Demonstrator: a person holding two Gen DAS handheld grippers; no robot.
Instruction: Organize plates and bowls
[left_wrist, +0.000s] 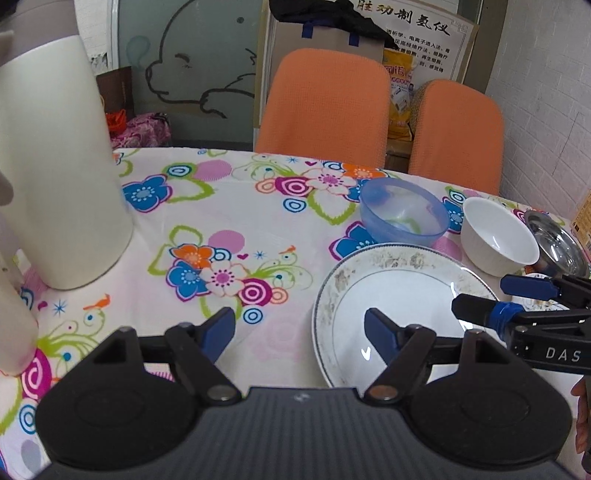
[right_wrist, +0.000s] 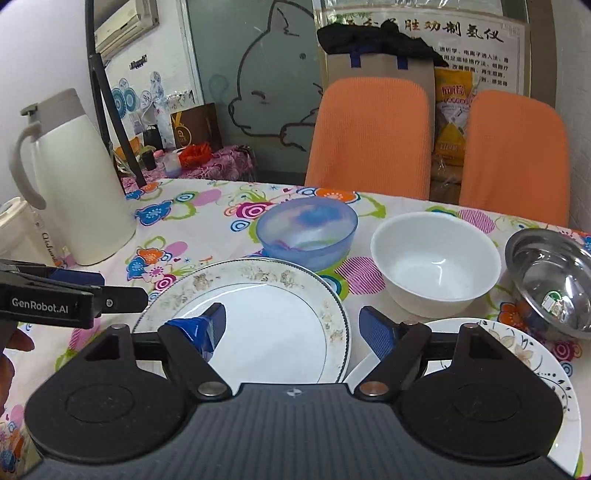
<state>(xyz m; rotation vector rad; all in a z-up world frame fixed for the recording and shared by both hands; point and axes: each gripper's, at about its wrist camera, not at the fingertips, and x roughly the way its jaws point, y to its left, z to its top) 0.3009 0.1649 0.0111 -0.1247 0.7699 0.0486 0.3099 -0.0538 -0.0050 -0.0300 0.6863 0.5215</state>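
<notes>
A white plate with a faded floral rim (left_wrist: 388, 295) (right_wrist: 258, 317) lies on the flowered tablecloth. Behind it stand a translucent blue bowl (left_wrist: 404, 212) (right_wrist: 308, 232), a white bowl (left_wrist: 496, 236) (right_wrist: 436, 264) and a steel bowl (left_wrist: 557, 243) (right_wrist: 550, 280). A second plate with a flower pattern (right_wrist: 517, 347) lies to the right of the first. My left gripper (left_wrist: 299, 332) is open and empty, its right finger over the first plate's left part. My right gripper (right_wrist: 291, 328) is open and empty, straddling the first plate's right rim; it also shows in the left wrist view (left_wrist: 484, 299).
A tall white thermos jug (left_wrist: 55, 166) (right_wrist: 77, 184) stands at the table's left. Two orange chairs (left_wrist: 325, 103) (right_wrist: 369, 136) stand behind the far table edge. The left gripper's body (right_wrist: 74, 295) shows at the left of the right wrist view.
</notes>
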